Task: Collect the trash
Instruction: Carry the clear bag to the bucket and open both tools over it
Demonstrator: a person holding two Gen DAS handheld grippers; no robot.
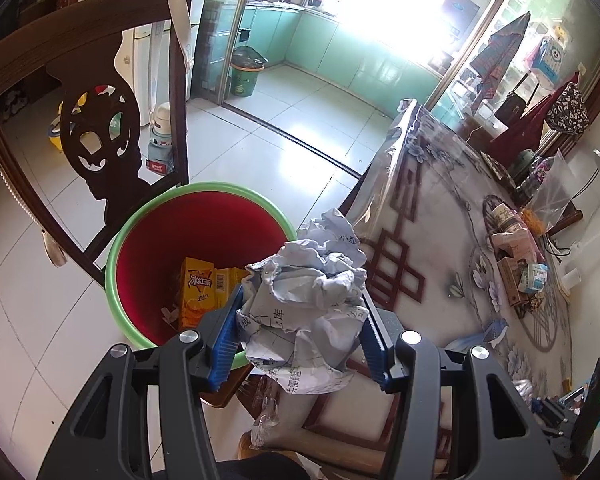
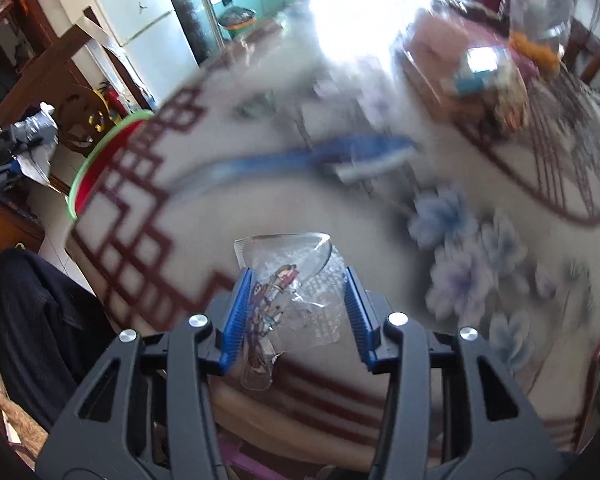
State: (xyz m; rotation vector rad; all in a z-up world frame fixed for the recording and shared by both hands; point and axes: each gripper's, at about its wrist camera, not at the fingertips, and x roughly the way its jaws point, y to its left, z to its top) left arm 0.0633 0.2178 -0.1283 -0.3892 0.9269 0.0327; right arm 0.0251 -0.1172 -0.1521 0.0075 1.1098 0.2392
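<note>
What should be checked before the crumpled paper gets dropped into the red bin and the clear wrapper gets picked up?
1. Paper held firmly: ok. The left gripper is clamped on the crumpled paper.
2. Paper over the bin's mouth: not ok. It hangs at the near rim of the red bin, partly over the table edge.
3. Room in the bin: ok. Only a yellow drink carton and scraps lie inside.
4. Wrapper between the right gripper's pads: ok. The clear wrapper lies between them.
5. Wrapper gripped: cannot tell. The picture is blurred and the right pad looks clear of it.
6. Blue brush out of the way: ok, farther up the table.
</note>
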